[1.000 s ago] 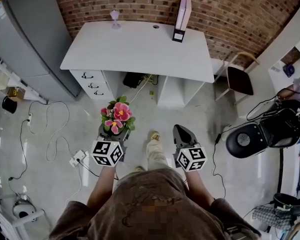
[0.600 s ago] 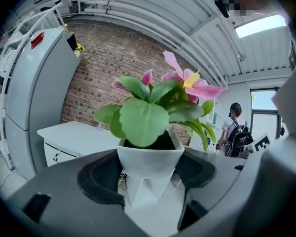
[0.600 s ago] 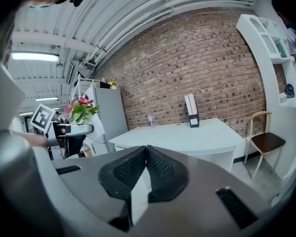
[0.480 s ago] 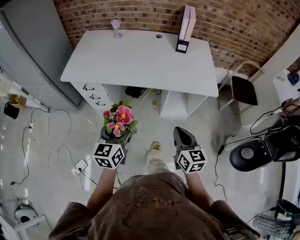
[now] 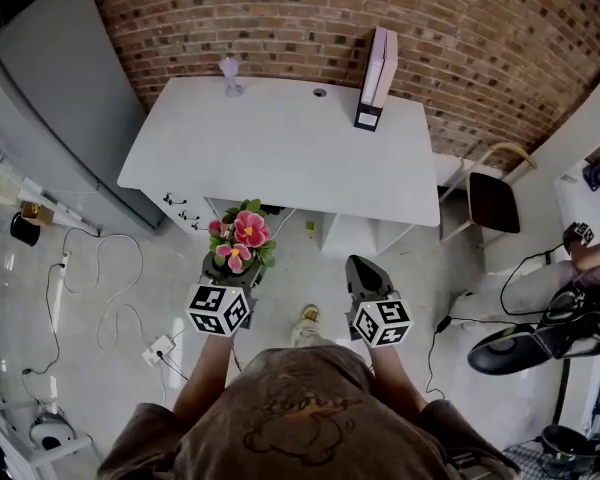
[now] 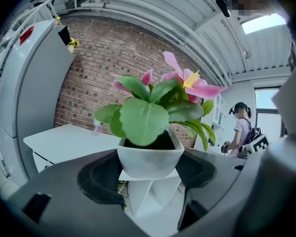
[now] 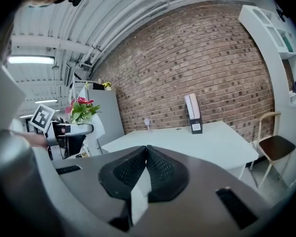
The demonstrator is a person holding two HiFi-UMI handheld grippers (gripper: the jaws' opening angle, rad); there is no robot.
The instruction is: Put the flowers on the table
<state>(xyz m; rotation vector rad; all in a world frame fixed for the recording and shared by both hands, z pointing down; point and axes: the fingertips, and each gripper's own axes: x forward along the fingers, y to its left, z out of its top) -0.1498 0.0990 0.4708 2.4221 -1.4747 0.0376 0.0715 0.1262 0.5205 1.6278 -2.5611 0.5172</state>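
Flowers point(image 5: 238, 236) in the left gripper point(image 5: 230, 270), in the air over the floor just short of the counter point(image 5: 280, 138); not placed yet.
Left fingers point(image 6: 96, 179) clamp the small white pot point(image 6: 150, 163) on 2 sides, pot upright. Right gripper point(image 5: 366, 274) carries nothing, its fingers point(image 7: 128, 172) pressed together. Risks as I read it: the smooth tapered pot could slip in the pads if the grip eases or the carry jolts. Top-heavy foliage could tip it if it lands tilted or right at the counter's near edge. Cables point(image 5: 90, 278) on the floor left of the person are a trip hazard. Counter is mostly bare, only a file holder point(image 5: 375, 68) and a small glass point(image 5: 230, 72) at the back, so aim mid-surface.
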